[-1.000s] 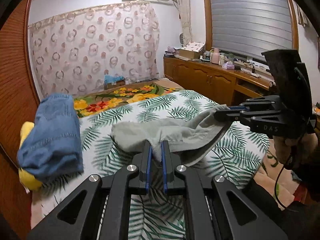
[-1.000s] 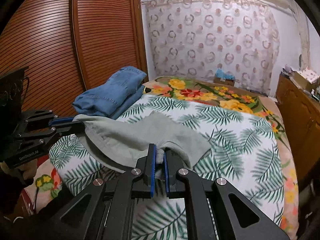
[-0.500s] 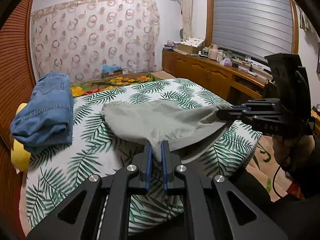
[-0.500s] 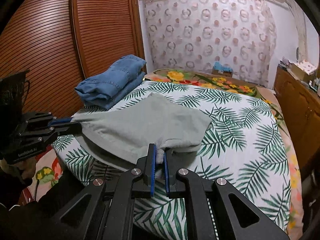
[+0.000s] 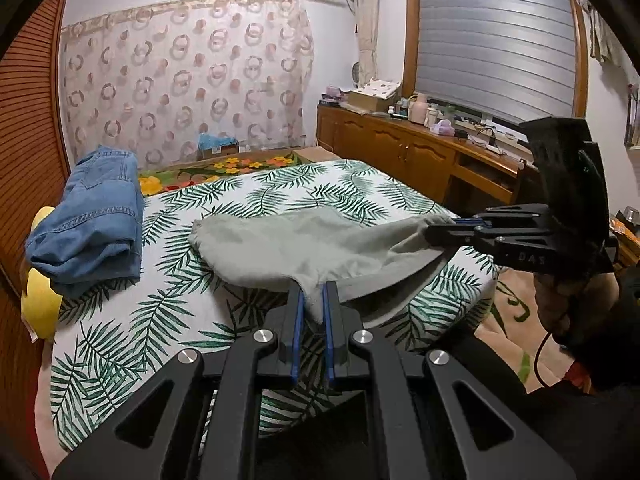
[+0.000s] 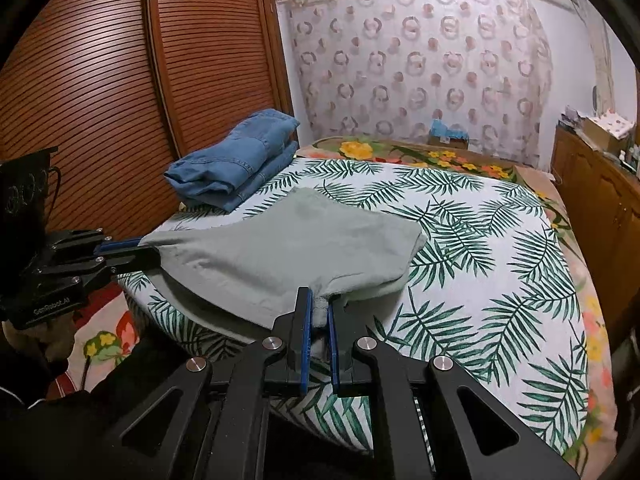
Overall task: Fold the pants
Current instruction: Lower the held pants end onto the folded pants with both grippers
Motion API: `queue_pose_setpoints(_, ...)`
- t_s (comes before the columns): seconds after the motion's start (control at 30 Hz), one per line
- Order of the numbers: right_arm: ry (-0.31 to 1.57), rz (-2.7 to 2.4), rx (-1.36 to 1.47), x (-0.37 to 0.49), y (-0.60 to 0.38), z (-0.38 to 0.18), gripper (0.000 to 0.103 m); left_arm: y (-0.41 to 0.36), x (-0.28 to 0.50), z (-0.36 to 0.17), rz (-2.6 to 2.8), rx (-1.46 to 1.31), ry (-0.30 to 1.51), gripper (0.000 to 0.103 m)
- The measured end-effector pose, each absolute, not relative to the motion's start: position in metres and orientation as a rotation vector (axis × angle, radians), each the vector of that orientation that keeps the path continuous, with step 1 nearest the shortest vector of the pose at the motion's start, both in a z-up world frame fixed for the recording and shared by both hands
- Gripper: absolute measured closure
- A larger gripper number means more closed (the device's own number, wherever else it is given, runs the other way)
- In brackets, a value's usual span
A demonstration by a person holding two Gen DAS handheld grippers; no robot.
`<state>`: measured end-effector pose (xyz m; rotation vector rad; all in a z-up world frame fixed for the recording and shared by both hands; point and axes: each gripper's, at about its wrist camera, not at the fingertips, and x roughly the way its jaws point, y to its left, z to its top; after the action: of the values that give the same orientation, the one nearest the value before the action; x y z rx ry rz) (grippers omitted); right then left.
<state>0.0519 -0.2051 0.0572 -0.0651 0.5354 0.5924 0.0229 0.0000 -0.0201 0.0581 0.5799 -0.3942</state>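
— Grey-green cotton: what are we looking at?

— A pair of grey-green pants (image 5: 296,248), spread over a bed (image 5: 120,320) with a palm-leaf cover. Their near edge is lifted off the mattress, stretched between two hand-held grippers; the far end rests on the cover, just beside a folded stack of blue jeans (image 5: 92,220).

— Who has hold of what?

— The left gripper (image 5: 312,300) is clamped on one near corner, cloth bunched between its blue pads. The right gripper (image 6: 318,308) is pinched tight on the other corner.

— Which way does the garment lie?

— Straight ahead of both grippers, its held edge running across from one to the other, the body reaching away over the bed. Neither hand is plainly nearer; any fold would likely carry that edge forward, over the resting part.

— Any containers?

— A cardboard box (image 6: 448,136) sits at the far end, something blue on top; its contents can't be made out.
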Motion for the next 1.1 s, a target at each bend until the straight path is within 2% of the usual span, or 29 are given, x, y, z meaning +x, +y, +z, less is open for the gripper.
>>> queue_pose_setpoints(0.47,0.496,0.602,-0.080,0.032,-0.211,0.065,0.096,0.003,0.013,-0.006,-0.411,0.054,0.551,0.093)
queue_pose_setpoints(0.87,0.545,0.587,-0.068,0.050,-0.209,0.048,0.096,0.002,0.030,-0.031,-0.410,0.041,0.622,0.093)
queue_pose_setpoints(1.1,0.524,0.579,-0.063,0.065,-0.202,0.054,0.096,0.006,0.044,-0.028,-0.400,0.031,0.599,0.093)
